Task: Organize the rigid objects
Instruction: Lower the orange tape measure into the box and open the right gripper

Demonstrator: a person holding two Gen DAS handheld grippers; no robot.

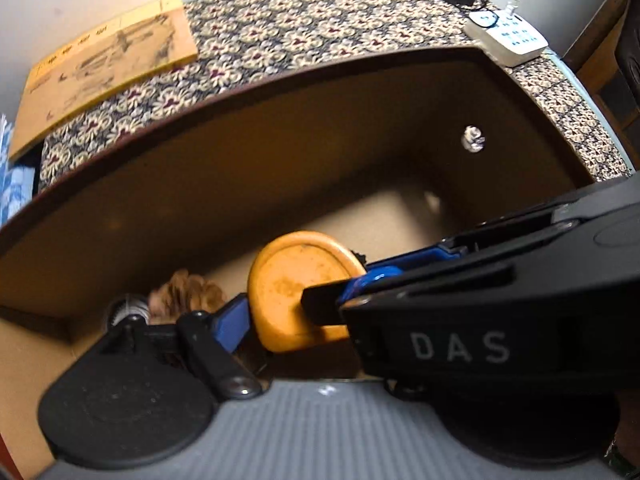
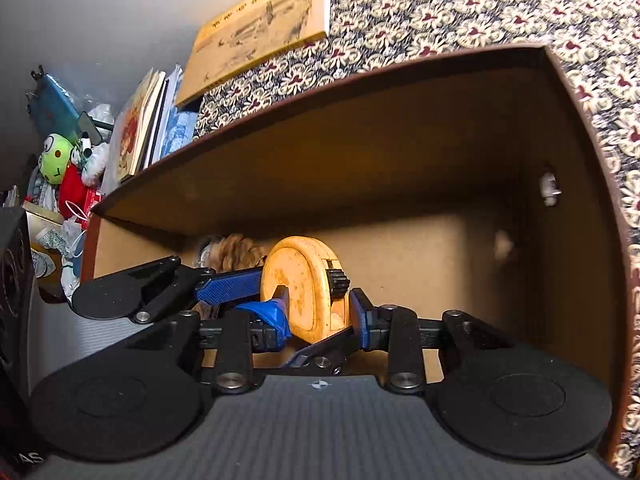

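Observation:
An orange tape measure [image 2: 304, 284] stands on edge on the floor of a brown cardboard box [image 2: 360, 152]. My right gripper [image 2: 318, 314] is shut on it, one blue pad on each flat side. In the left wrist view the tape measure [image 1: 284, 280] sits between my left gripper's [image 1: 320, 320] fingers. The left blue finger [image 1: 234, 320] touches its edge. The other finger is hidden behind the right gripper's black body [image 1: 480, 320], which crosses in from the right. From the right wrist view, the left gripper's blue finger [image 2: 228, 286] reaches the tape from the left.
A brown pinecone-like object [image 1: 184, 292] and a glassy bulb [image 1: 128, 308] lie in the box's corner. The box wall [image 1: 280, 140] has a hole. On the patterned cloth [image 1: 320, 20] lie a yellow book [image 1: 108, 64] and a white power strip [image 1: 508, 38]. Books [image 2: 144, 128] and toys [image 2: 54, 160] crowd the left.

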